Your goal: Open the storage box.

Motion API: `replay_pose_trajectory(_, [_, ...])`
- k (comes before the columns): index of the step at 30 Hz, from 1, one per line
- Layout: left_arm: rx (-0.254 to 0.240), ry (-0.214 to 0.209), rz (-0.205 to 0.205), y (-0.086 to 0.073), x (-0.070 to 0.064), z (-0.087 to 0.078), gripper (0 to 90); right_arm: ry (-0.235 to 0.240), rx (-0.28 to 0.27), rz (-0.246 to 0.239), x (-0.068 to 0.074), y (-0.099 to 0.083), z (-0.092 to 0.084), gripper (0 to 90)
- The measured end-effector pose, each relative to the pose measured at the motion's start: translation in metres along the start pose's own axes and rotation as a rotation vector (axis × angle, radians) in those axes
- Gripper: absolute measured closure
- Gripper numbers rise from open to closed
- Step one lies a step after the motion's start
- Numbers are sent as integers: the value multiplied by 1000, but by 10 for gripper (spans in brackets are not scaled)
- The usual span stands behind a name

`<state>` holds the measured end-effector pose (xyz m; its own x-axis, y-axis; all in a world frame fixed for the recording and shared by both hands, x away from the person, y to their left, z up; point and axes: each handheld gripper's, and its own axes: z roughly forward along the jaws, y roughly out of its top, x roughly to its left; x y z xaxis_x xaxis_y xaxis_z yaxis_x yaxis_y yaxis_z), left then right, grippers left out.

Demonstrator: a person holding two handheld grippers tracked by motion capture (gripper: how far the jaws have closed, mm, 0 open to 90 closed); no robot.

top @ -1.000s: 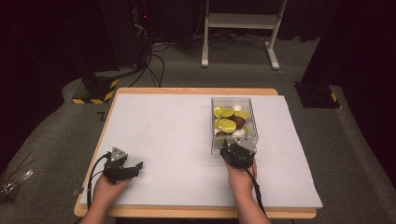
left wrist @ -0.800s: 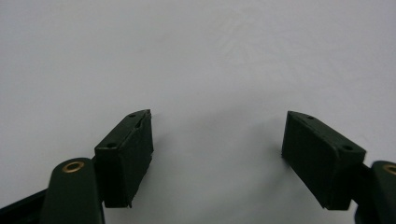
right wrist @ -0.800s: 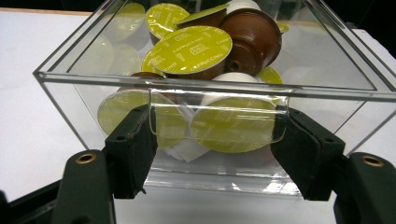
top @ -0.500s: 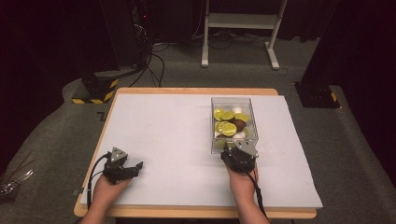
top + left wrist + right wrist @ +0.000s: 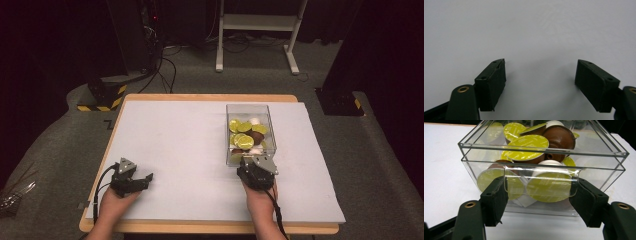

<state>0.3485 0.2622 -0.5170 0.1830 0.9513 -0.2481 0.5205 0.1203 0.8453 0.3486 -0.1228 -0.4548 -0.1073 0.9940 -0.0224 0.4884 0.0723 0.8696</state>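
1. The left gripper (image 5: 131,181) rests near the front left corner of the white surface (image 5: 190,150), its jaws standing wide with nothing between them; the left gripper view looks down on bare white between the pads. The risk here is small: if this hand drifts while attention is on the other side, it could drag the sheet and shift everything on it.

2. The clear box (image 5: 541,170) of coffee capsules (image 5: 529,143) stands right of the middle, toward the front edge in the high view. It is piled full, with capsules up to the rim, so any tilt or jerk could spill them over the wall.

3. The right gripper (image 5: 540,195) sits against the box's near wall, its jaws set about the curved clear tab (image 5: 541,185) on that wall. Whether the pads actually press the tab I cannot tell; they look just beside its ends.
   - If they close off-centre, the smooth plastic may slip out.
   - If the pull comes too sharply, the box could slide or tip.
   - A hard squeeze might crack the thin tab.
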Motion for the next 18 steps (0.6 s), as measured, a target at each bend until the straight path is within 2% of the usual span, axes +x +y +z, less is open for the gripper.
replay_pose_trajectory(18, [0, 0, 0, 0, 0, 0, 250, 0, -13, -4, 1, -11, -16, 321])
